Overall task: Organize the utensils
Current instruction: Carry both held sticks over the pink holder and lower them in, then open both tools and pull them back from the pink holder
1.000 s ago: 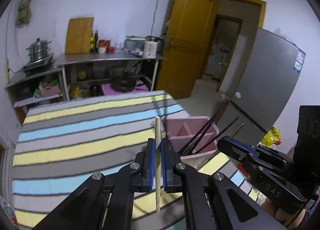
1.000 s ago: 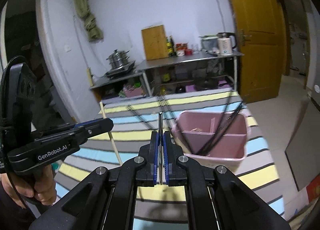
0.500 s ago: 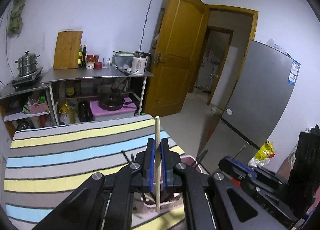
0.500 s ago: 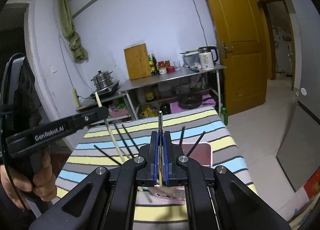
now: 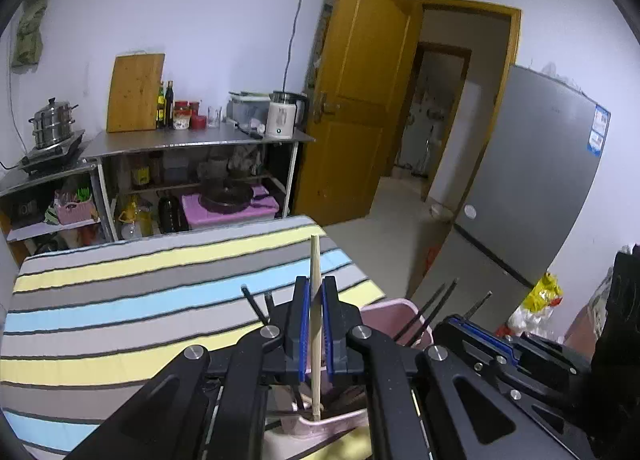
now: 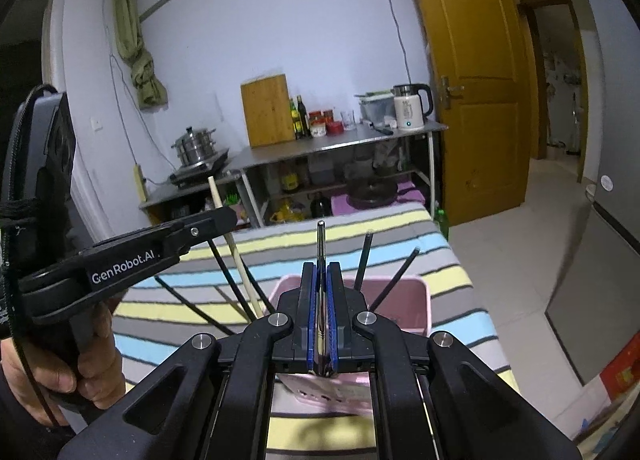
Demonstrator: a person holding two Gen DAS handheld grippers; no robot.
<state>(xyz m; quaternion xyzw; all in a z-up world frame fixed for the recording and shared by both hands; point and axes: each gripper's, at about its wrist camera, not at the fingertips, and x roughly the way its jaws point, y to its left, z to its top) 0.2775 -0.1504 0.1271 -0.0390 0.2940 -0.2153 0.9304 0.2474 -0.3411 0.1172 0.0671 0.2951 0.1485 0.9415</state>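
My left gripper (image 5: 314, 292) is shut on a pale wooden chopstick (image 5: 315, 268), held nearly upright with its lower end inside the pink utensil basket (image 5: 394, 310). The chopstick also shows in the right wrist view (image 6: 232, 244). My right gripper (image 6: 321, 276) is shut on a thin metal utensil handle (image 6: 321, 244), upright above the same basket (image 6: 412, 300). Several black chopsticks (image 6: 362, 260) lean out of the basket. The left gripper's body (image 6: 132, 260) is at the left in the right wrist view.
The basket stands on a striped tablecloth (image 5: 120, 300) near the table's right edge. Behind are steel shelves (image 5: 192, 143) with a kettle, jars, cutting board and steamer pot. A yellow door (image 5: 356, 99) and grey fridge (image 5: 540, 179) are to the right.
Both grippers tipped upward from looking down at the table and basket, and now hold their utensils upright over the basket. Both stayed shut on them.
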